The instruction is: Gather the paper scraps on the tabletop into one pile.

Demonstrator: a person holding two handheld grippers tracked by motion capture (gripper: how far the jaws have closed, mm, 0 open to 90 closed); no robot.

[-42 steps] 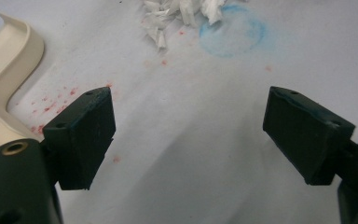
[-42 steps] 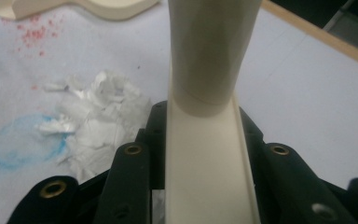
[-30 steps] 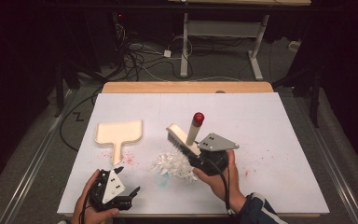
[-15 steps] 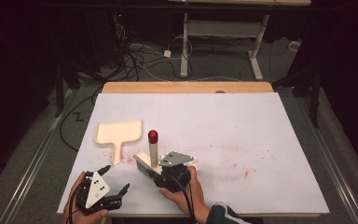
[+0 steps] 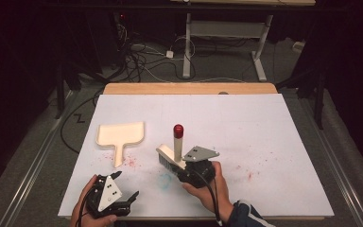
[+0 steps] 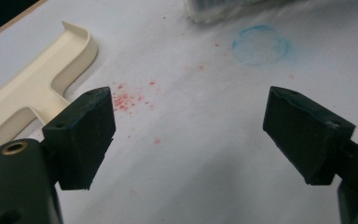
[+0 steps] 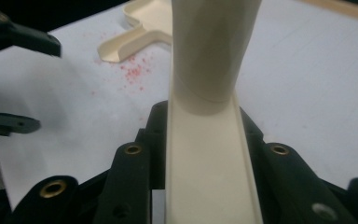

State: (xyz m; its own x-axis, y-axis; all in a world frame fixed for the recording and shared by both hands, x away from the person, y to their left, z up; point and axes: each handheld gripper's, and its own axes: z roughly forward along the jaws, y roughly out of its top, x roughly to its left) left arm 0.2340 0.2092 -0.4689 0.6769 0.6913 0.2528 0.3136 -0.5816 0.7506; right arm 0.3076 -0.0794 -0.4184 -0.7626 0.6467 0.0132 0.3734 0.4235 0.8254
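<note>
We hold a cream hand brush (image 5: 170, 157) in our right gripper (image 5: 194, 171), its jaws clamped on the brush's flat back beside the upright handle with its red cap (image 5: 178, 129); in the right gripper view the cream channel of the brush (image 7: 205, 158) runs up between the black jaws. The brush stands near the middle of the white table (image 5: 274, 142), bristles down, a little right of the cream dustpan (image 5: 121, 135). We judge it light and stiff, its plastic smooth enough to slip, so the flat back near the handle's foot looks the sound place to grip. Our left gripper (image 5: 108, 196) rests low at the near edge, jaws wide apart with nothing between them; its own view shows red specks (image 6: 130, 100) and a faint blue ring (image 6: 260, 44) on the table. Half a second ago the brush stood farther left, close by the dustpan's handle; a second ago it was farther right, beside a heap of white scraps that is now gone from the table.
</note>
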